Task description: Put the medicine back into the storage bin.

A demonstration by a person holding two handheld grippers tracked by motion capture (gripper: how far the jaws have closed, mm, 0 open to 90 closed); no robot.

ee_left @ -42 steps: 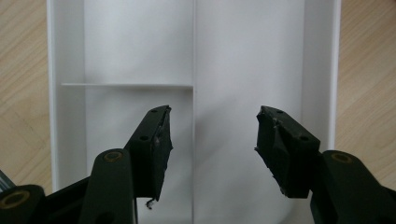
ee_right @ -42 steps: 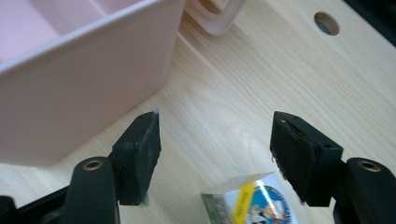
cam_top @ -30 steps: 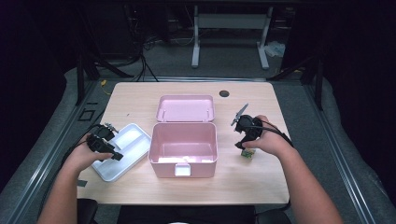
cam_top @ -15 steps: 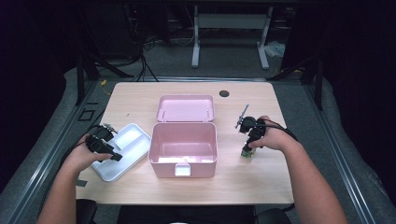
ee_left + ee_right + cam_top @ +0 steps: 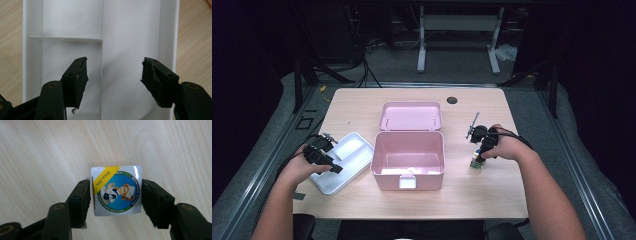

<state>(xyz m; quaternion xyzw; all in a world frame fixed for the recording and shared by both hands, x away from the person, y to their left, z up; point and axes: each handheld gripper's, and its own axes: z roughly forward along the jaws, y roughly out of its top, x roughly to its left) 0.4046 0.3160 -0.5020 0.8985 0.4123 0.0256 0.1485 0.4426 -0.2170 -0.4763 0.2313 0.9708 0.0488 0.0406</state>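
A small square box (image 5: 116,173) printed with a cartoon nurse and a yellow corner band lies on the wooden table (image 5: 50,150), right of the pink case. My right gripper (image 5: 116,195) points down over it. Its jaws have just been closing with the box between them, and both pads (image 5: 82,200) now touch the box's sides. In the high view the small box (image 5: 476,165) sits under the right gripper (image 5: 478,159). My left gripper (image 5: 113,75) hangs open over the white divided tray (image 5: 130,30), holding nothing. In the high view the left gripper (image 5: 326,161) is at the tray's (image 5: 354,150) near left end.
An open pink case (image 5: 409,137) stands mid-table with its lid (image 5: 410,116) laid back flat. A dark round hole (image 5: 452,100) marks the table's far right. Bare wood lies along the front edge and behind the case.
The right hand has come down and slightly inward onto the small box, and its jaws have narrowed around it. The left hand and tray have stayed put.
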